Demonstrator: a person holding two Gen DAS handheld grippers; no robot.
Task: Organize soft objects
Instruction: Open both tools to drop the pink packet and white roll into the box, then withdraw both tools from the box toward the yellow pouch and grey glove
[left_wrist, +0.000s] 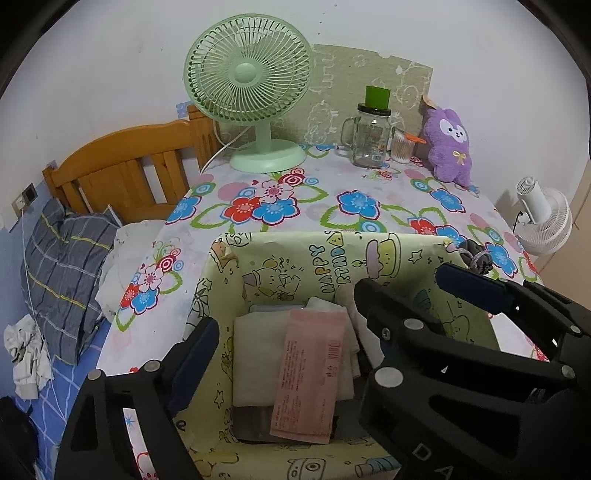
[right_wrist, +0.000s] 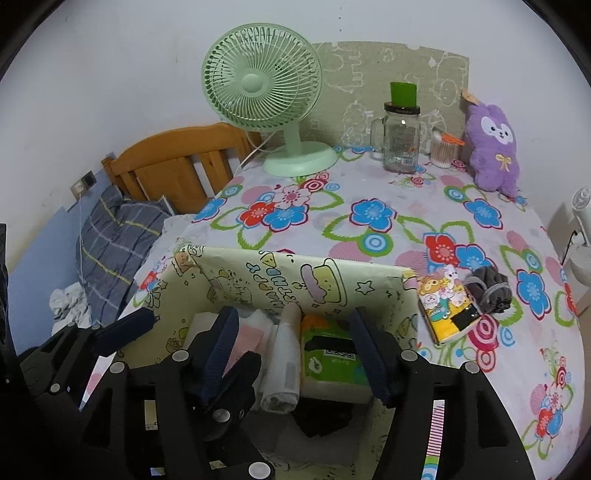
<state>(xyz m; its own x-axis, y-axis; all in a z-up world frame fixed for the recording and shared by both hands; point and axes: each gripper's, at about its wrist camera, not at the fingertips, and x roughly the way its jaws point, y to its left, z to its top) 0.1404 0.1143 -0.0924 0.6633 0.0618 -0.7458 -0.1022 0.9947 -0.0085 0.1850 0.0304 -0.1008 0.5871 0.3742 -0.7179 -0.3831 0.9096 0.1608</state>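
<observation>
Soft packs lie stacked inside the box (right_wrist: 369, 275) on the counter (right_wrist: 369, 192). Both grippers' fingers (right_wrist: 365, 350) stand open, empty; the cartoon tissue pack (right_wrist: 445, 308) beside it should be gripped squarely next.

Glossy printed paper box (right_wrist: 373, 284), fuzzy purple plush (right_wrist: 493, 155), glass jar (right_wrist: 400, 142), wooden headboard (right_wrist: 173, 166)

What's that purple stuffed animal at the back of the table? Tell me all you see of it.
The purple plush is a fuzzy, long-eared toy with a white face patch, dark eyes and a small gold bow on its chest. It sits upright at the table's far right corner, apparently leaning on the patterned board behind it. A paper tag sticks up by one ear. A jar of cotton swabs stands beside it.
</observation>
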